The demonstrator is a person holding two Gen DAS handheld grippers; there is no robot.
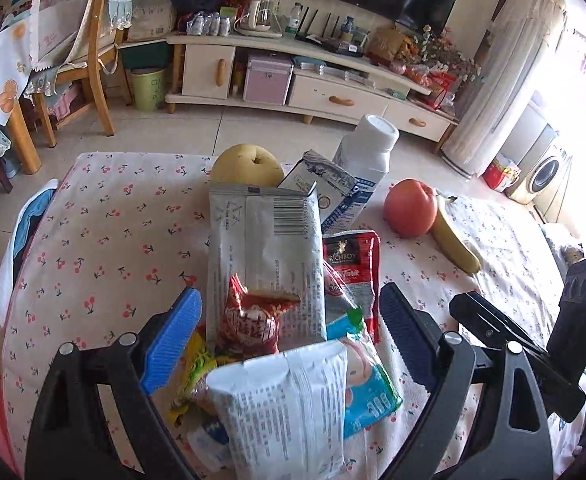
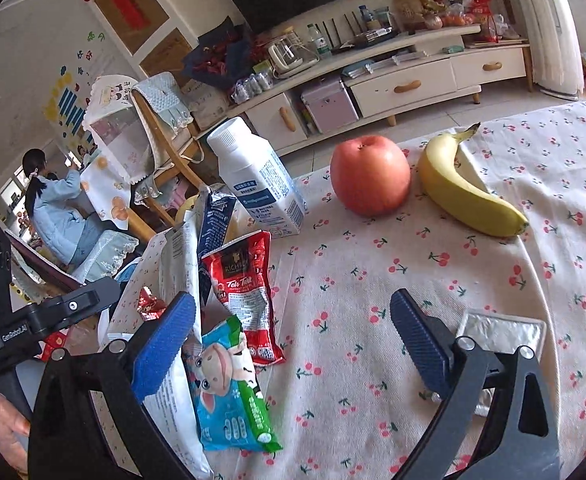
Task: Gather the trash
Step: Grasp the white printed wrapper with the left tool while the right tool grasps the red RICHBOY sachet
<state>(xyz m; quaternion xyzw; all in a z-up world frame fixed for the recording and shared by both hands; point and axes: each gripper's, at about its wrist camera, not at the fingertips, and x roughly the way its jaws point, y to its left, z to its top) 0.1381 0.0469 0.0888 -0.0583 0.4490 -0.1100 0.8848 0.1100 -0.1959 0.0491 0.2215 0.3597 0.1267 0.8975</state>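
A heap of wrappers lies on the cherry-print tablecloth [image 1: 113, 220]: a grey-white bag [image 1: 265, 248], a red foil wrapper [image 1: 249, 320], a red packet [image 1: 353, 264], a blue-green packet [image 1: 369, 380] and a white bag [image 1: 289, 408]. My left gripper [image 1: 289, 336] stands open astride this heap, its pads clear of it. My right gripper [image 2: 289, 340] is open too, over bare cloth just right of the red packet [image 2: 249, 292] and blue-green packet [image 2: 229, 392]. A silver foil wrapper [image 2: 501, 332] lies behind its right finger. A white bottle [image 2: 257, 176] and a flattened carton [image 1: 325, 188] stand behind the heap.
An apple [image 2: 369, 174], a banana [image 2: 465, 192] and a pear [image 1: 247, 164] rest on the table's far side. Beyond it are a wooden chair [image 1: 93, 60], a green bin [image 1: 149, 88] and a TV cabinet [image 1: 333, 96]. A person [image 2: 53, 208] sits at far left.
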